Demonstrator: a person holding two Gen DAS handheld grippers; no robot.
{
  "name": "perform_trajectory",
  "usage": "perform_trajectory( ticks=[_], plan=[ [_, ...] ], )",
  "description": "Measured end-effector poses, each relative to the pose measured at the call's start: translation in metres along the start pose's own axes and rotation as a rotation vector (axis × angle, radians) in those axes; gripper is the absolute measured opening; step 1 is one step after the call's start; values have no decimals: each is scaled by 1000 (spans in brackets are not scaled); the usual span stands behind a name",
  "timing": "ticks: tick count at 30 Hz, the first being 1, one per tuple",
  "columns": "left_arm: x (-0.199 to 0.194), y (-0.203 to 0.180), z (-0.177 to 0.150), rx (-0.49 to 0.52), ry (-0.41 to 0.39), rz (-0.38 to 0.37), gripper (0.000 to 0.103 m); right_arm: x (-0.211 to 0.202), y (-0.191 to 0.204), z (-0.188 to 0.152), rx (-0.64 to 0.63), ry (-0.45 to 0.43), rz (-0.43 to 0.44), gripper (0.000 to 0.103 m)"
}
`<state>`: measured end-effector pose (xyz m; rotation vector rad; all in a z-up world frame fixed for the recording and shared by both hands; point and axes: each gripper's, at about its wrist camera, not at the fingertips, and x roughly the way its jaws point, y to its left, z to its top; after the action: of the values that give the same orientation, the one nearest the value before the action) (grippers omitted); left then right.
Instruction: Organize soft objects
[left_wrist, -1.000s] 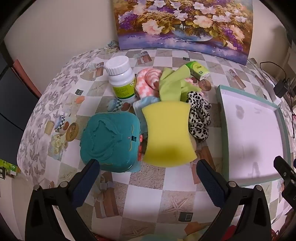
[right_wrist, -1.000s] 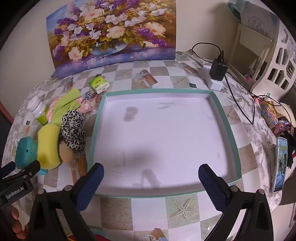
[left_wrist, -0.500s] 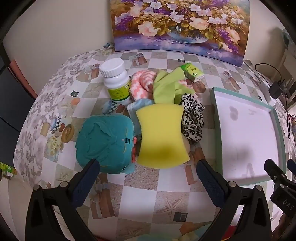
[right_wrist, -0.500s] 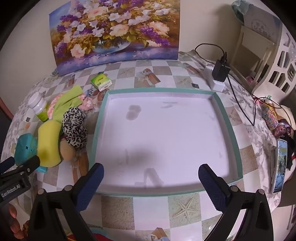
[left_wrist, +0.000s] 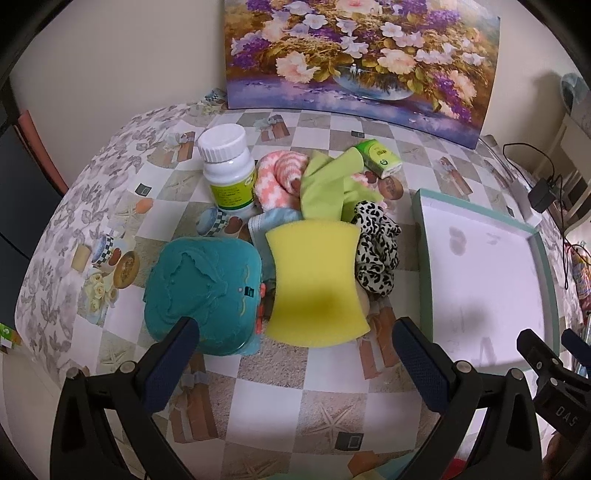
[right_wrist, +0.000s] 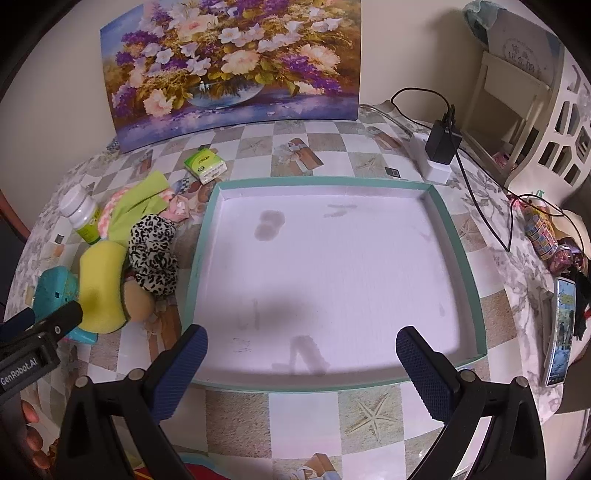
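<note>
A yellow sponge (left_wrist: 316, 280) lies in the middle of a pile on the table, over a tan soft thing (right_wrist: 138, 302). Beside it are a leopard-print scrunchie (left_wrist: 375, 251), a green cloth (left_wrist: 325, 188), a pink-and-white knit piece (left_wrist: 279, 177) and a pale blue cloth (left_wrist: 266, 223). My left gripper (left_wrist: 295, 363) hangs open just short of the sponge, holding nothing. The teal-rimmed white tray (right_wrist: 461, 254) sits to the right and holds nothing. My right gripper (right_wrist: 301, 367) is open above the tray's near rim.
A teal lidded box (left_wrist: 205, 291), a white pill bottle (left_wrist: 229, 171) and a green tissue pack (left_wrist: 378, 158) sit among the soft things. A flower painting (right_wrist: 229, 62) leans on the wall. A charger with cable (right_wrist: 441, 142) and a phone (right_wrist: 561, 328) lie to the right.
The left gripper has drawn back and shifted slightly, so the pile sits a little lower and farther left in view. The right gripper has barely moved. Both stay open.
</note>
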<state>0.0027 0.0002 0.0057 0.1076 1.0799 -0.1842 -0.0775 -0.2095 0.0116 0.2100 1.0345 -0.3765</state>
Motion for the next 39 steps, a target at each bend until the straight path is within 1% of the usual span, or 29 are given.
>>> perform_trajectory(
  ticks=[9, 15, 20, 23, 28, 32, 39],
  plan=[
    [1, -1, -1, -6, -5, -20, 103, 1, 4, -1, -24, 4, 18, 103],
    [-1, -5, -1, 6, -27, -8, 103, 2, 6, -1, -44, 2, 13, 103],
    [1, -5, -1, 13, -22, 0, 103, 2, 4, 0, -36, 1, 10, 103],
    [1, -5, -1, 16, -21, 1, 103, 0, 2, 0, -31, -15, 14, 103],
    [1, -6, -1, 33, -15, -6, 103, -1, 2, 1, -22, -34, 9, 103],
    [0, -10, -1, 54, -6, -9, 103, -1, 2, 1, -15, -32, 20, 103],
    [0, -10, -1, 55, 4, -28, 103, -1, 4, 1, -28, -29, 25, 103]
  ],
)
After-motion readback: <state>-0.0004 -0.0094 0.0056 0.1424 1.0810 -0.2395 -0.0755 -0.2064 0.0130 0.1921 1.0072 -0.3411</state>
